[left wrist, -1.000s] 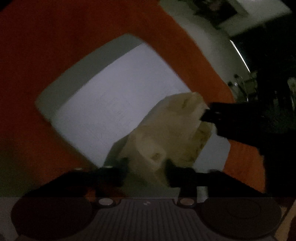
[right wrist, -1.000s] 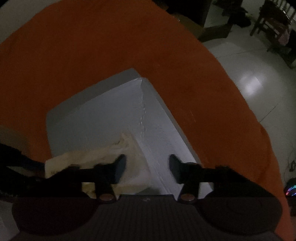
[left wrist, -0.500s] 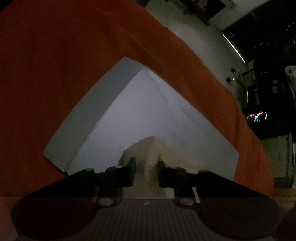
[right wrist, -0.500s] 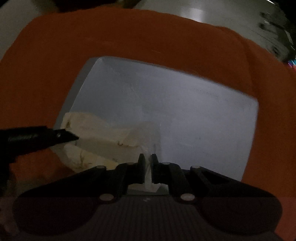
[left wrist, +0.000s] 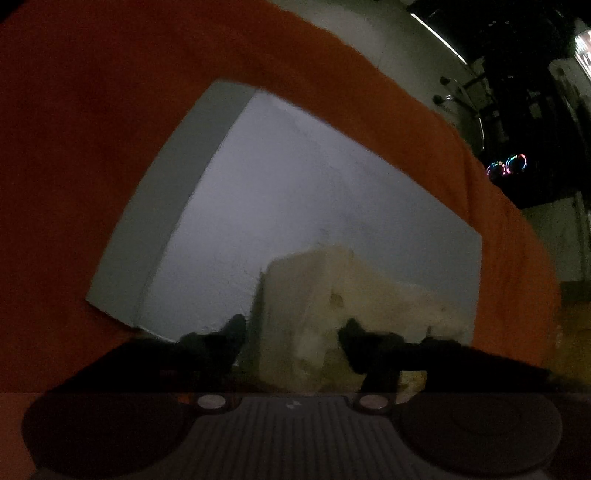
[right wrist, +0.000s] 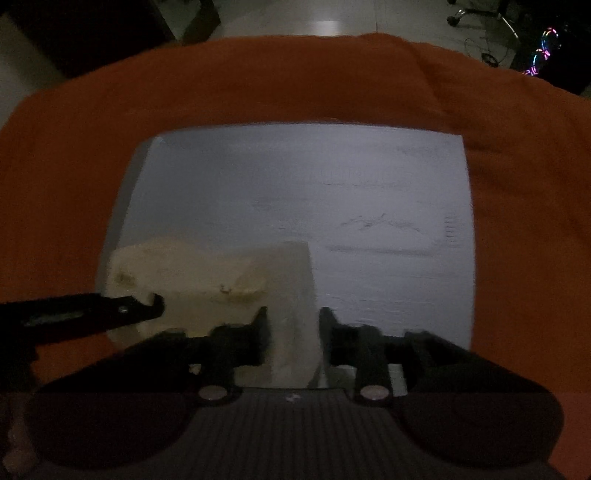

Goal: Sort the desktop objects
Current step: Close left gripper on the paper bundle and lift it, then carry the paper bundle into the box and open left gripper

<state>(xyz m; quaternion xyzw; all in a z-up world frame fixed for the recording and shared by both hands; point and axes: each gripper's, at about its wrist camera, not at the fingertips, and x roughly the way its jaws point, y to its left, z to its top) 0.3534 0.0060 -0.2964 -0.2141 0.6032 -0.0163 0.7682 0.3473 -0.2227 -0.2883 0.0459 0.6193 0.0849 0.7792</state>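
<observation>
A cream folded cloth (left wrist: 332,295) lies on the near part of a white board (left wrist: 295,192) on the orange tablecloth. My left gripper (left wrist: 291,332) is open, its fingers on either side of the cloth's near end. In the right wrist view the cloth (right wrist: 207,273) lies at the board's (right wrist: 332,192) near left. My right gripper (right wrist: 291,325) is open with a fold of the cloth between its fingers. The left gripper's finger (right wrist: 122,306) reaches in from the left and touches the cloth.
The orange tablecloth (right wrist: 295,81) covers the table around the board. Beyond its far edge are a pale tiled floor (right wrist: 332,22), dark furniture and coloured lights (right wrist: 543,48). The scene is dim.
Both grippers have opened: the right was shut on a fold half a second ago, the left was narrower. The cloth now lies flatter and folded on the board. Both views have shifted.
</observation>
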